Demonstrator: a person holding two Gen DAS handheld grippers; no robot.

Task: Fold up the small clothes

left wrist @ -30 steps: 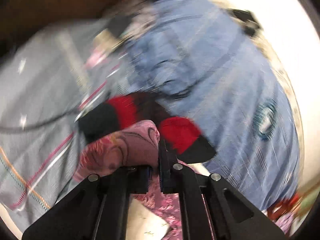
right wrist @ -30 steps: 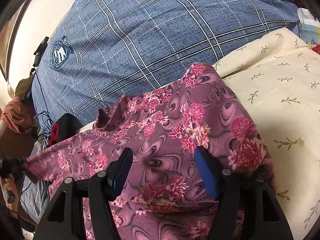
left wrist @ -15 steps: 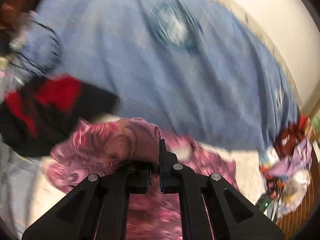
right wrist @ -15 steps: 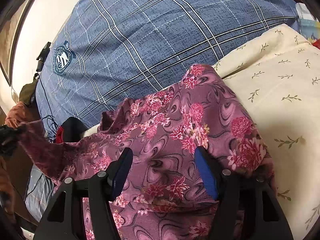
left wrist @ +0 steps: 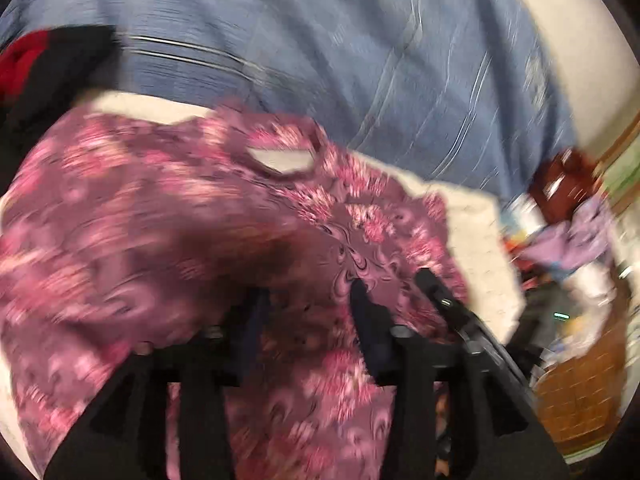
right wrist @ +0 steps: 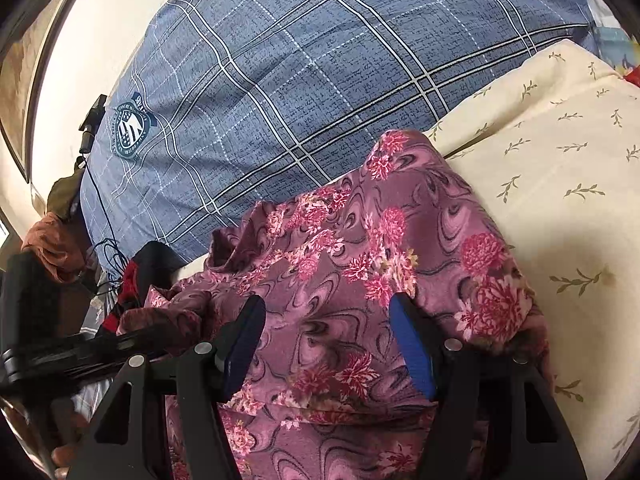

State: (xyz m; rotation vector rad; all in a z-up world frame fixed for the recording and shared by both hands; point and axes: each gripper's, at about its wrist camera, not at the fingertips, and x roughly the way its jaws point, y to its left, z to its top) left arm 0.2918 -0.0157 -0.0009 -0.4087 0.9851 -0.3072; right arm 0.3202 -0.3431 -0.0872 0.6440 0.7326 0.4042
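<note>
Purple floral garment lies bunched on the bed, spreading under the parted right tongs and the opening left tongs.

Left hand-held gripper: tilted steeply downward, jaws opening, cloth lying between the fingers, view blurred. Right hand-held gripper: angled gently downward, jaws set wide apart, blue pads showing, nothing pinched between them; it appears at right in the left view.

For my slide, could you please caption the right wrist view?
Open right gripper poised over the floral garment beside a blue plaid pillow.
</note>
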